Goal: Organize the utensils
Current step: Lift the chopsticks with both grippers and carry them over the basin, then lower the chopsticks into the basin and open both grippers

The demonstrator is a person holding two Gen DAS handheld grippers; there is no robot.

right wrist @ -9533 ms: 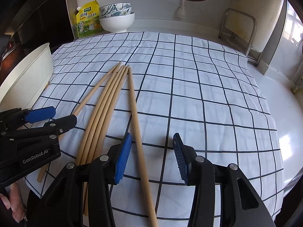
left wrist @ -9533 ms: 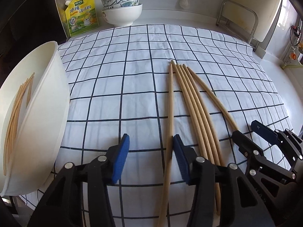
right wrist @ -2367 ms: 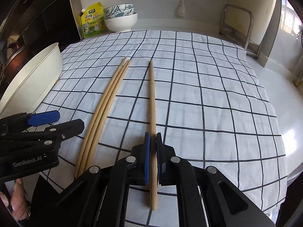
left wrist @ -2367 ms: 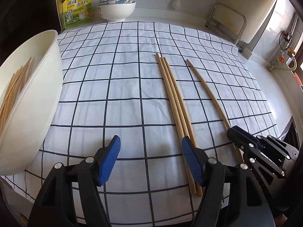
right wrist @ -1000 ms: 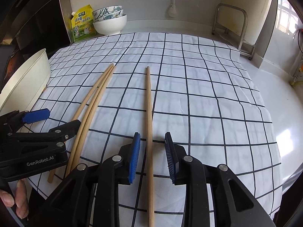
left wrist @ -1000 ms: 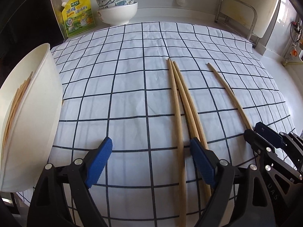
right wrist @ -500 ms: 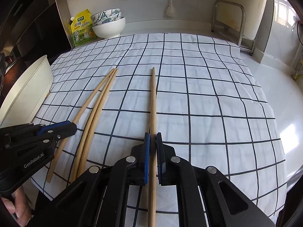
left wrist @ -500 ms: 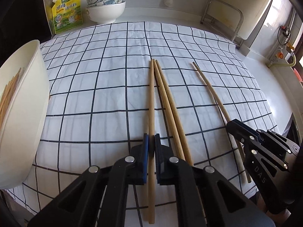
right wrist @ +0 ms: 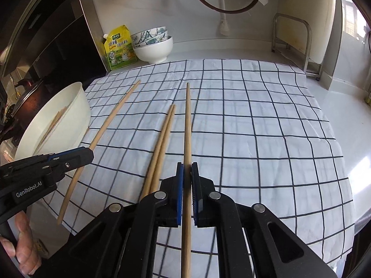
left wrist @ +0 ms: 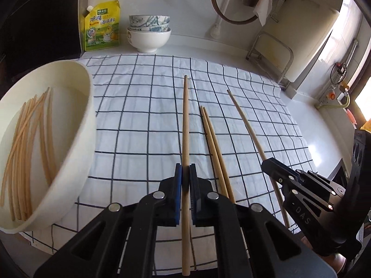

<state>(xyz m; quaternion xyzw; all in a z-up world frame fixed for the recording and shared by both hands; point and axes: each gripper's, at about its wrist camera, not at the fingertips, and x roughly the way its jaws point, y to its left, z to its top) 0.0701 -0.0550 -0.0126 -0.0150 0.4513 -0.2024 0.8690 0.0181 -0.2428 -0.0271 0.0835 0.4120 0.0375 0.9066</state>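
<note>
The left gripper [left wrist: 185,180] has its blue-padded jaws clamped on 1 long wooden chopstick [left wrist: 185,125]; the right gripper [right wrist: 187,180] likewise pinches another long wooden chopstick [right wrist: 188,125]. Between them, 2 loose wooden chopsticks [left wrist: 212,139] lie together on the white black-grid cloth [left wrist: 139,115]. The large white bowl [left wrist: 89,106] of thin sticks sits at the cloth's left edge.
</note>
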